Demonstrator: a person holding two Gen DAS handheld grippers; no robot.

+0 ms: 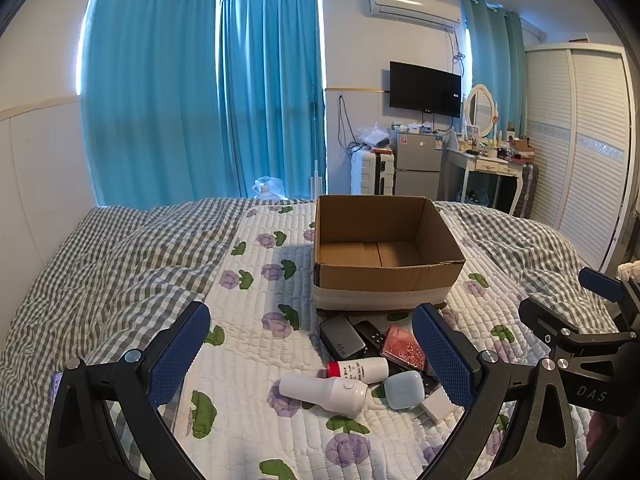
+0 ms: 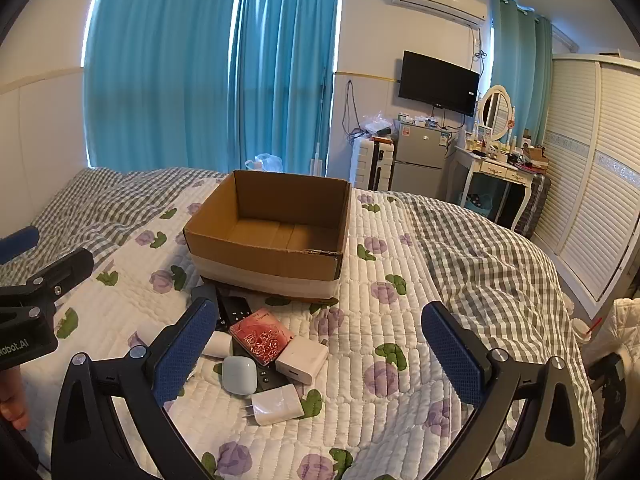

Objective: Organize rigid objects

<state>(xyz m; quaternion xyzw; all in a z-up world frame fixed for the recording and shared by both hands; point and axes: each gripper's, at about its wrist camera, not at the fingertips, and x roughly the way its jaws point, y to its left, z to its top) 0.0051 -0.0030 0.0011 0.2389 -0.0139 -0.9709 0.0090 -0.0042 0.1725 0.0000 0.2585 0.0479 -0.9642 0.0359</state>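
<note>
Cardboard box (image 1: 384,256) sits open on the quilted bed (image 1: 248,360), centre of frame.
Just below it lie a power bank (image 1: 342,337), red card case (image 2: 262,335), white handheld device (image 1: 324,391), pale blue earbud case (image 2: 239,374) and white charger (image 2: 302,355); left gripper (image 1: 312,360) and right gripper (image 2: 316,356) hover spread apart, holding nothing.
</note>
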